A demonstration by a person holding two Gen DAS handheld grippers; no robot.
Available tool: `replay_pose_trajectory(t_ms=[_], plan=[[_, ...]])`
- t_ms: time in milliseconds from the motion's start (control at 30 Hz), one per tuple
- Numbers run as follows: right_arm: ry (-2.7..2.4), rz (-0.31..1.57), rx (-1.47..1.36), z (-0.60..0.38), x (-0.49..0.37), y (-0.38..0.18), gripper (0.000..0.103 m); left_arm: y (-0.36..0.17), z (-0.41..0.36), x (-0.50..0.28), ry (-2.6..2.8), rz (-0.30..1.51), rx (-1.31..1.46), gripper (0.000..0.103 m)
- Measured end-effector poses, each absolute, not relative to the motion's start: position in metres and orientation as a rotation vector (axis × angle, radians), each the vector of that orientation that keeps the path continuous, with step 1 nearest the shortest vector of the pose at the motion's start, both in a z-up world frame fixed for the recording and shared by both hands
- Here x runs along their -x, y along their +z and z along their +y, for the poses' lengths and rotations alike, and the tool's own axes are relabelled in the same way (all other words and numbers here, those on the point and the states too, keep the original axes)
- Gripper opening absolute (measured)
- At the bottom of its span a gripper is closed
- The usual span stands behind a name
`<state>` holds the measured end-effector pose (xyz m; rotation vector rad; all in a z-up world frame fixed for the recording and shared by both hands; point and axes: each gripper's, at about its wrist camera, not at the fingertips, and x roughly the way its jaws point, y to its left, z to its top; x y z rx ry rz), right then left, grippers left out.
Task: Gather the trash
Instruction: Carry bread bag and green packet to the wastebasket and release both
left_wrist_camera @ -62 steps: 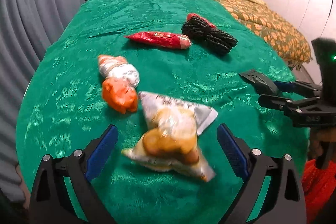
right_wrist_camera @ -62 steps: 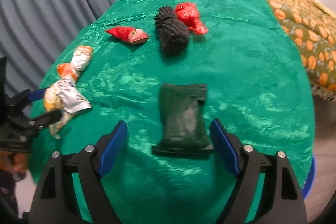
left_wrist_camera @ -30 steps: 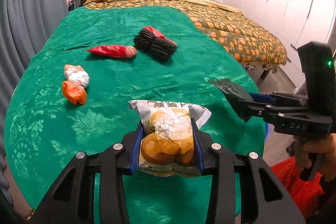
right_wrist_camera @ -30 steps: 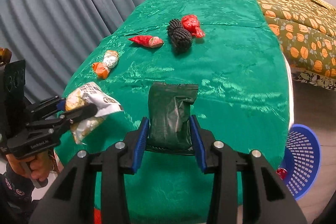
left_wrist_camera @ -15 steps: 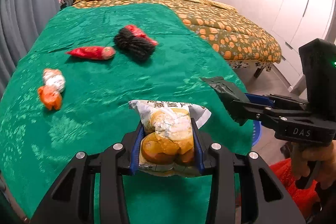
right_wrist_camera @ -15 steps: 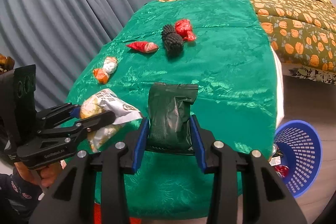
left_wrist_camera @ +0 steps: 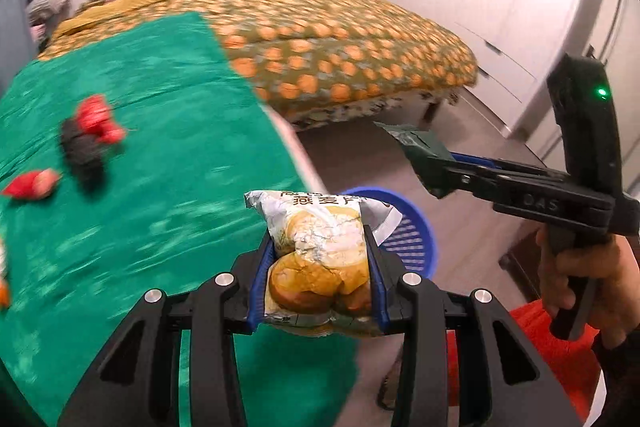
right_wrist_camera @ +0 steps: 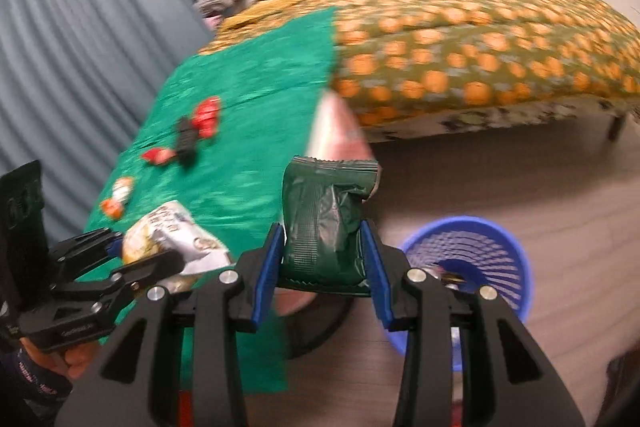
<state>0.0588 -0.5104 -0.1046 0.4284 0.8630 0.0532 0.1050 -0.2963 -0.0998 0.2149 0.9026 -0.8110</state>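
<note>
Basket first: in the left wrist view the blue mesh basket (left_wrist_camera: 404, 231) sits on the floor just past the near right corner of the green cloth (left_wrist_camera: 140, 195), half hidden behind the bag I carry. My left fingers (left_wrist_camera: 319, 279) are clenched on the silver oat-snack bag (left_wrist_camera: 320, 251), blue pads pressed to both its sides, the bag standing upright. To do this step well, I judge I should bring the bag fully over the rim before I let go, since a light puffy bag could land on the floor. My left tool points downward over the cloth's right edge. Further right, my right hand (left_wrist_camera: 588, 287) grips its handle, its tool reaching level across the view with the dark green packet (left_wrist_camera: 420, 151) at its tip.

In the right wrist view my right fingers (right_wrist_camera: 323, 255) are clamped on that dark green packet (right_wrist_camera: 324, 223), pinched at its lower half. The basket (right_wrist_camera: 480, 247) lies right of the packet with some litter already inside; I'd swing right until it is centred under the packet. My left tool holds the snack bag (right_wrist_camera: 172, 235) at lower left. Other wrappers remain on the cloth.
</note>
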Motion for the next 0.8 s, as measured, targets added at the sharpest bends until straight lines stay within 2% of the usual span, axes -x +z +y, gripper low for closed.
replay_pose_trajectory(t_ms=[300,633,667,700,733,767,800], plan=[[-0.107,0.957,-0.557,-0.603,-0.051,-0.177,0.039,-0.153,-0.413,-0.094,-0.902,0.979,-0.320,0.040],[-0.151,0.975,-0.675,-0.648,-0.055,-0.212,0.041,-0.223,-0.475,-0.107,-0.900,1.059,-0.359,0.042],[-0.156,0.979,-0.692,-0.652,-0.055,-0.216,0.045,-0.228,-0.479,-0.109,-0.904,1.065,-0.363,0.043],[-0.158,0.981,-0.714,-0.655,-0.055,-0.219,0.051,-0.235,-0.484,-0.110,-0.902,1.072,-0.368,0.048],[-0.163,0.978,-0.730,-0.657,-0.055,-0.219,0.066,-0.242,-0.487,-0.112,-0.895,1.076,-0.375,0.058],[-0.173,0.964,-0.744,-0.661,-0.052,-0.218,0.072,-0.244,-0.490,-0.113,-0.889,1.076,-0.379,0.062],[-0.174,0.954,-0.745,-0.663,-0.051,-0.216,0.072,-0.246,-0.491,-0.114,-0.879,1.071,-0.383,0.067]])
